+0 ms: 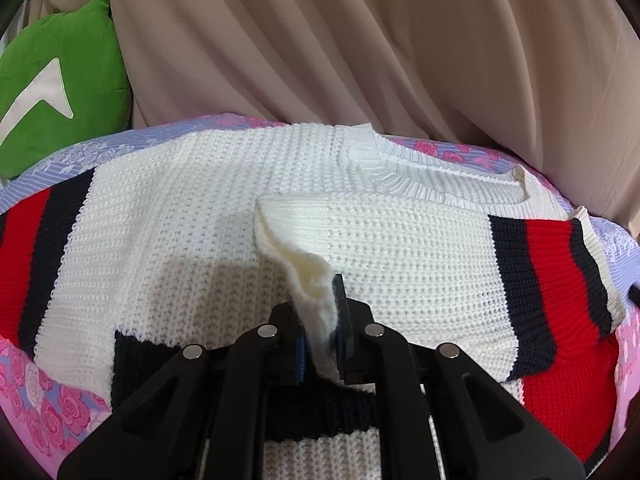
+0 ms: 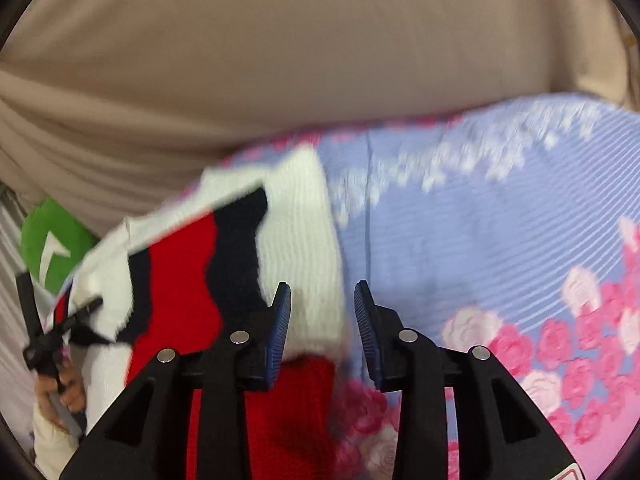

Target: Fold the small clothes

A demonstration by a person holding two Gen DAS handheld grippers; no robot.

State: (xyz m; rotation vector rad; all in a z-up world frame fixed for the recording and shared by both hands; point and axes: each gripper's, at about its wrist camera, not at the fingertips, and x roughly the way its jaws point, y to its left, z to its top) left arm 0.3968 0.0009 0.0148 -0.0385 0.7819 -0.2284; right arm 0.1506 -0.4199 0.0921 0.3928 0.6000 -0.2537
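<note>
The left tool (image 1: 320,320) is clamped shut, its two black fingers (image 1: 344,312) pressed close together on a pinched fold of white knit, and it points forward and slightly downward. From the right wrist view the left tool (image 2: 86,308) shows at the far left edge, with the person's hand (image 2: 60,392) wrapped around its handle and a pale sleeve below the wrist. The right tool (image 2: 322,336) has its jaws spread apart with a clear gap between the blue ribbed pads (image 2: 282,320), nothing caught between them. That view is blurred.
</note>
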